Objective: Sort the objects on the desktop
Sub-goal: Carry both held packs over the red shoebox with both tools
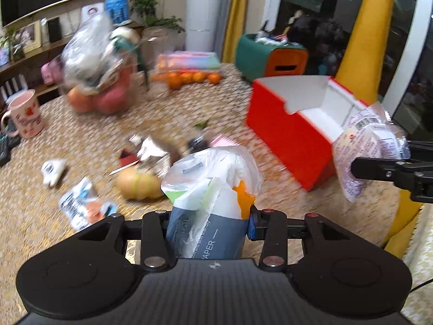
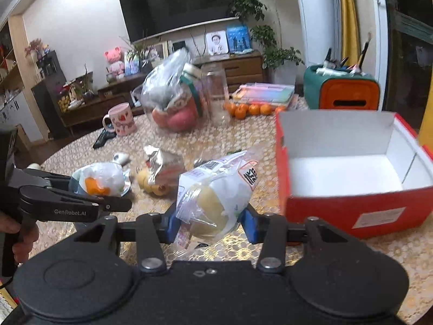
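My left gripper (image 1: 208,220) is shut on a tissue paper pack (image 1: 213,189) in grey, white and orange wrapping, held above the table. It also shows in the right wrist view (image 2: 100,180) at the left. My right gripper (image 2: 209,222) is shut on a clear bagged pastry (image 2: 216,189), held above the table just left of the open red box (image 2: 351,168). In the left wrist view the right gripper (image 1: 379,162) holds the bag (image 1: 362,146) at the box's (image 1: 295,124) right end. The box looks empty.
Loose items lie mid-table: a foil wrapper (image 2: 159,162), a yellow toy (image 2: 151,184), a snack packet (image 1: 81,205), a small white piece (image 1: 52,170). Farther back are a pink mug (image 2: 121,120), a bag of apples (image 2: 173,100), oranges (image 2: 251,108), a green-orange bin (image 2: 341,89).
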`<action>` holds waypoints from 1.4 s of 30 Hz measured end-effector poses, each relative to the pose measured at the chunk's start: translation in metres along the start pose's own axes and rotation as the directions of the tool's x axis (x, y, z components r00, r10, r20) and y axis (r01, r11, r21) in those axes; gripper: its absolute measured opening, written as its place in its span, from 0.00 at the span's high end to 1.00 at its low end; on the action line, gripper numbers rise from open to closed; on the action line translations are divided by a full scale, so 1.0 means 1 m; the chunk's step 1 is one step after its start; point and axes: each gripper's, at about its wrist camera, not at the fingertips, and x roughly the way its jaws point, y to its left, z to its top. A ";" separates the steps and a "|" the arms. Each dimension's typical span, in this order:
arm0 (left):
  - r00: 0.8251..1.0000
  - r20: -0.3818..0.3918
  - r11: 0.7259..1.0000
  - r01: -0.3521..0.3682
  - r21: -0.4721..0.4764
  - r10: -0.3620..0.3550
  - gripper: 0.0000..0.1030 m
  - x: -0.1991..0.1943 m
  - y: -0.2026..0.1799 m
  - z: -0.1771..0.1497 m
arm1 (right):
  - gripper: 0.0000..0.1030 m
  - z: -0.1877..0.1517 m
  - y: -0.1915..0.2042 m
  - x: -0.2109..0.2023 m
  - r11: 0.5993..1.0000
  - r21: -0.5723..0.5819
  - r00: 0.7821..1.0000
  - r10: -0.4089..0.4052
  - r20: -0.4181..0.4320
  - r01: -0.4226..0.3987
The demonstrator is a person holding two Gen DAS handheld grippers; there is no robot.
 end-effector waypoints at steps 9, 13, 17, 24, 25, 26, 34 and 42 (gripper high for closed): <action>0.997 0.024 0.991 0.073 0.109 -0.076 0.61 0.001 -0.063 0.041 | 0.56 0.015 -0.038 -0.021 0.997 0.063 0.998 -0.053 0.023 0.052; 0.995 0.025 0.983 0.096 0.158 -0.101 0.61 0.009 -0.091 0.056 | 0.56 0.023 -0.056 -0.026 0.994 0.079 0.996 -0.075 0.042 0.071; 0.993 0.034 0.975 0.106 0.193 -0.115 0.61 0.020 -0.114 0.076 | 0.56 0.029 -0.077 -0.026 0.990 0.093 0.993 -0.108 0.049 0.103; 0.990 0.012 0.975 0.136 0.178 -0.140 0.61 0.053 -0.143 0.118 | 0.56 0.039 -0.114 -0.017 0.981 0.107 0.984 -0.168 0.055 0.162; 0.990 0.008 0.975 0.137 0.173 -0.141 0.61 0.058 -0.146 0.123 | 0.56 0.040 -0.120 -0.015 0.980 0.108 0.983 -0.176 0.053 0.169; 0.990 0.004 0.976 0.136 0.168 -0.139 0.61 0.065 -0.149 0.127 | 0.56 0.041 -0.126 -0.013 0.978 0.110 0.982 -0.183 0.048 0.177; 0.992 -0.051 0.983 0.123 0.133 -0.117 0.61 0.122 -0.175 0.156 | 0.56 0.045 -0.168 0.020 0.961 0.128 0.970 -0.245 -0.013 0.244; 0.987 -0.136 0.989 0.105 0.102 -0.090 0.61 0.181 -0.191 0.171 | 0.56 0.039 -0.195 0.057 0.959 0.109 0.963 -0.251 -0.098 0.261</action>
